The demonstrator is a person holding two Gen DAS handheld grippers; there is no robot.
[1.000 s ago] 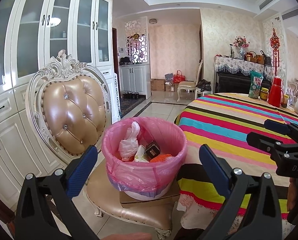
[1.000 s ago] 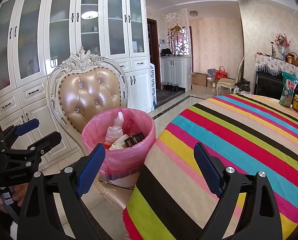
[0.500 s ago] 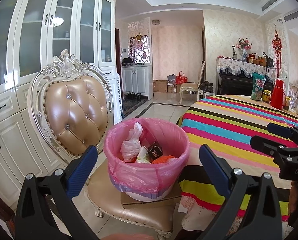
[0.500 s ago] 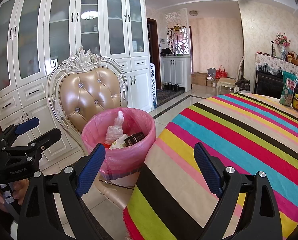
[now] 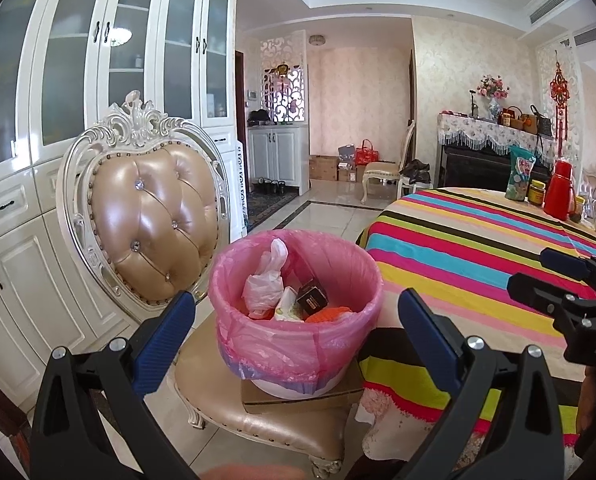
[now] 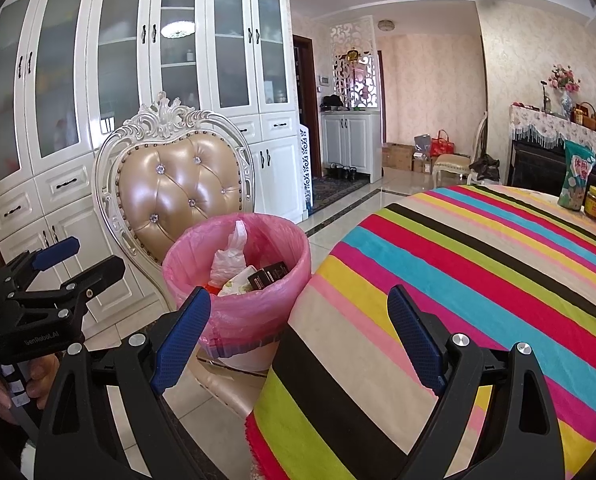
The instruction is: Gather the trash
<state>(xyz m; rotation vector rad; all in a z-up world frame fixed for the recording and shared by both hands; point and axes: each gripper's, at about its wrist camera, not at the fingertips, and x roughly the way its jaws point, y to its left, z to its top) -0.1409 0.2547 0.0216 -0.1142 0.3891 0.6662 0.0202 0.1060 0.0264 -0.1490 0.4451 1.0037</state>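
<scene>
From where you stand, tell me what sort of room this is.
Most likely a home dining room: a round table under a striped multicoloured cloth, a cream carved chair with tufted tan leather back, and tall white glass-door cabinets.

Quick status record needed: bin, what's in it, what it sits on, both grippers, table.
bin: pink-lined trash bin, upright
contents: white plastic bag, dark small box, pale packet, something orange
support: flat cardboard on the chair seat
left gripper: open, empty, aimed at the bin
right gripper: open, empty, over the table edge
table: striped cloth; near part bare, snack bag and jar at far side
</scene>
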